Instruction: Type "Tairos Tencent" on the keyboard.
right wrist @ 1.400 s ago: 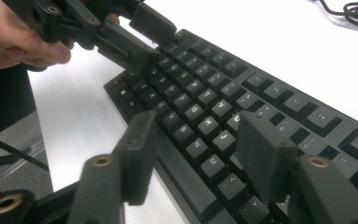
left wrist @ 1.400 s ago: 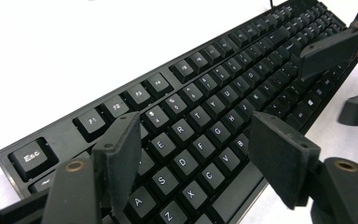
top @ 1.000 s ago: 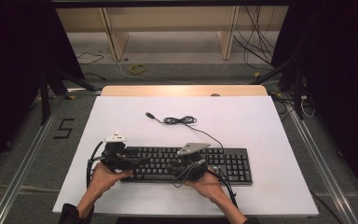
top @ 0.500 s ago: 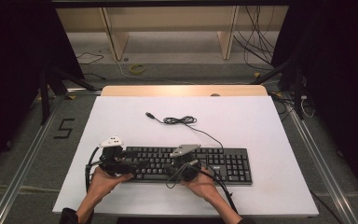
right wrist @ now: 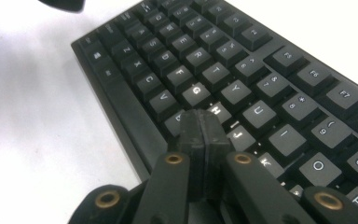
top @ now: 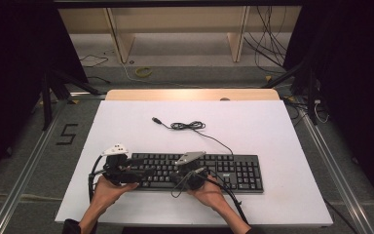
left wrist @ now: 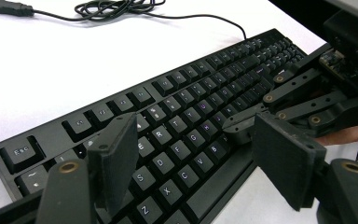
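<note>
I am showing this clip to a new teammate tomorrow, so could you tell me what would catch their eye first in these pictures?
First comes the black keyboard near the front edge of the white table, with a gripper in each of the person's hands over its left half. The right gripper has its fingers pressed shut over the middle letter keys, near H, while the left gripper stands open above the left-hand keys. Behind it, the keyboard's loose cable lies coiled, unplugged.

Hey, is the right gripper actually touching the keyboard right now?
Cannot tell. In the right gripper view the right gripper, jaws shut together, sits over the keyboard near the H key, hiding its own tips.
</note>
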A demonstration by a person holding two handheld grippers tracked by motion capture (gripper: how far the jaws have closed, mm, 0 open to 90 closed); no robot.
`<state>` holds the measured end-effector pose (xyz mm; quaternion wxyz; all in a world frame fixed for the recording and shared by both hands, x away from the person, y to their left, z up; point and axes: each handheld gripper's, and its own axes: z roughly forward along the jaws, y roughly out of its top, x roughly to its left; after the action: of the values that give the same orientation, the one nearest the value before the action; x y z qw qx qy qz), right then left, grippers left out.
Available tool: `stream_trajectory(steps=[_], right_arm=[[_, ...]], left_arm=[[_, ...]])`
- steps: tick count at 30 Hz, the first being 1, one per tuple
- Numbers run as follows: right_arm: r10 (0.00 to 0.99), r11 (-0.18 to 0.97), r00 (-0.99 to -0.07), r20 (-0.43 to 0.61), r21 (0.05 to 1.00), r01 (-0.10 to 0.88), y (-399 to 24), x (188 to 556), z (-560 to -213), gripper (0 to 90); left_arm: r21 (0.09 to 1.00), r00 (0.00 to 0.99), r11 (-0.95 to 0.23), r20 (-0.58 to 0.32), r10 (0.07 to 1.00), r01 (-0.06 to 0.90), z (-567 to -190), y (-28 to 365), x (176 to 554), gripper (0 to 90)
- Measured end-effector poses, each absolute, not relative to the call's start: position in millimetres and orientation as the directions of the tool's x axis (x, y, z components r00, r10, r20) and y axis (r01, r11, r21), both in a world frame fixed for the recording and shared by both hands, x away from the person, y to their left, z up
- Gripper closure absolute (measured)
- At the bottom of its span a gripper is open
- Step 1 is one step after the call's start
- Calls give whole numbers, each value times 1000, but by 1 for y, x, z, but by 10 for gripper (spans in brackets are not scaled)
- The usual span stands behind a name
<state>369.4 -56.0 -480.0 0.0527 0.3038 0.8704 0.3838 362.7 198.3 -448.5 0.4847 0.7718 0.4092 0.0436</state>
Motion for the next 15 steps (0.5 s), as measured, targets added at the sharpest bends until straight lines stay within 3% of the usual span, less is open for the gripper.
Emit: stream_trajectory(steps=[12,15], right_arm=[[574,469,-798,185,724,505,-63,369,-474,900],[566,451,-803,188,744,492,-67,367,-469,862]], left_arm=[[784,660,-197,-325,677,589,-449,199,364,315],[783,660,-199,-324,678,589,-449,199,364,315]])
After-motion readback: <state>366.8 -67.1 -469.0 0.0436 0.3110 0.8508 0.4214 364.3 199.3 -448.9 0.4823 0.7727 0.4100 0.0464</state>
